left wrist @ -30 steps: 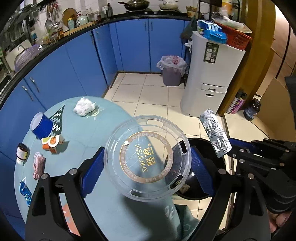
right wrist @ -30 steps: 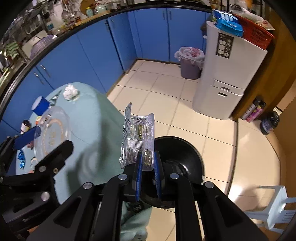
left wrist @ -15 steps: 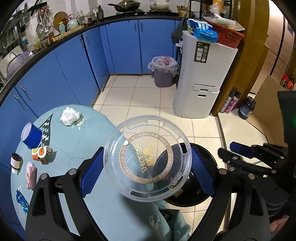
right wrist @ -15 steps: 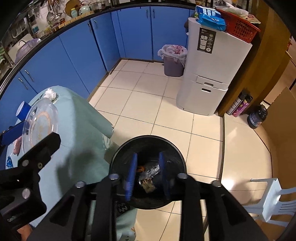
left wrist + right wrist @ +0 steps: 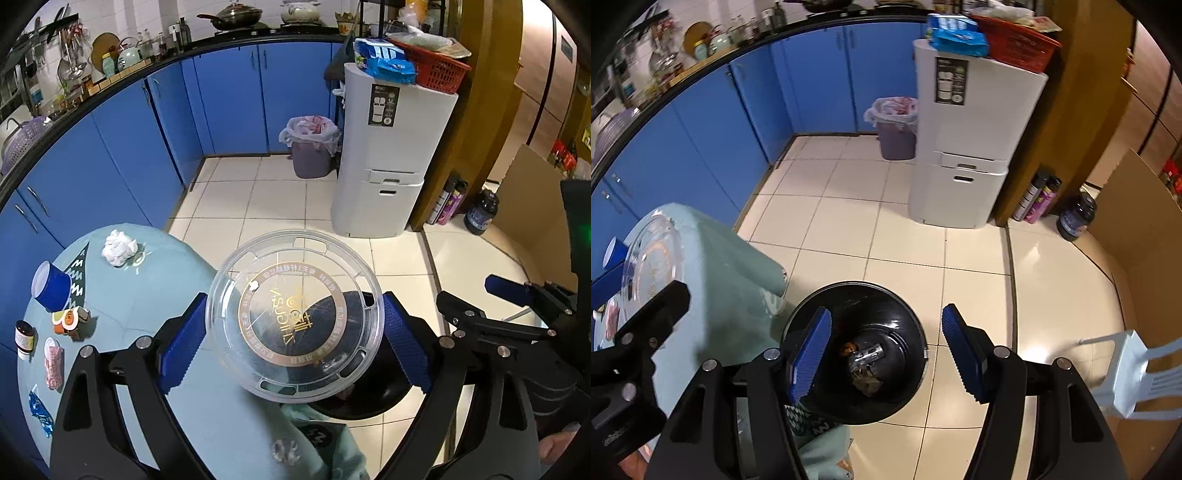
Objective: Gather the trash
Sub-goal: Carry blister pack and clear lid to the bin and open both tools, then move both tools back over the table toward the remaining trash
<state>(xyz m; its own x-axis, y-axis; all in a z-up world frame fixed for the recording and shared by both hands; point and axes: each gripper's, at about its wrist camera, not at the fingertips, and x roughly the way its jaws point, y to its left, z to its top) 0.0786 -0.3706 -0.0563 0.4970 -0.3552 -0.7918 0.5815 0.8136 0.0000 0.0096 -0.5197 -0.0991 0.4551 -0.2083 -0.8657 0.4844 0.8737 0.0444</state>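
My left gripper (image 5: pixel 293 334) is shut on a clear round plastic lid (image 5: pixel 291 314) with gold print, held over the table edge and above the black trash bin (image 5: pixel 384 402). The lid also shows at the left of the right wrist view (image 5: pixel 652 258). My right gripper (image 5: pixel 886 350) is open and empty directly above the black bin (image 5: pixel 820 402). A silver blister pack (image 5: pixel 866 356) lies at the bin's bottom among other scraps. The right gripper shows in the left wrist view (image 5: pixel 509 299).
On the teal table (image 5: pixel 155 280) lie a crumpled white tissue (image 5: pixel 119 246), a blue paper cup (image 5: pixel 51 286), an orange wrapper (image 5: pixel 68 319), a small jar (image 5: pixel 25 334), a pink packet (image 5: pixel 53 363) and a blue wrapper (image 5: pixel 40 413). A white chair (image 5: pixel 1134 373) stands right of the bin.
My right gripper opened and dropped the blister pack into the black bin, then opened wider. My left gripper carried the lid toward the bin.
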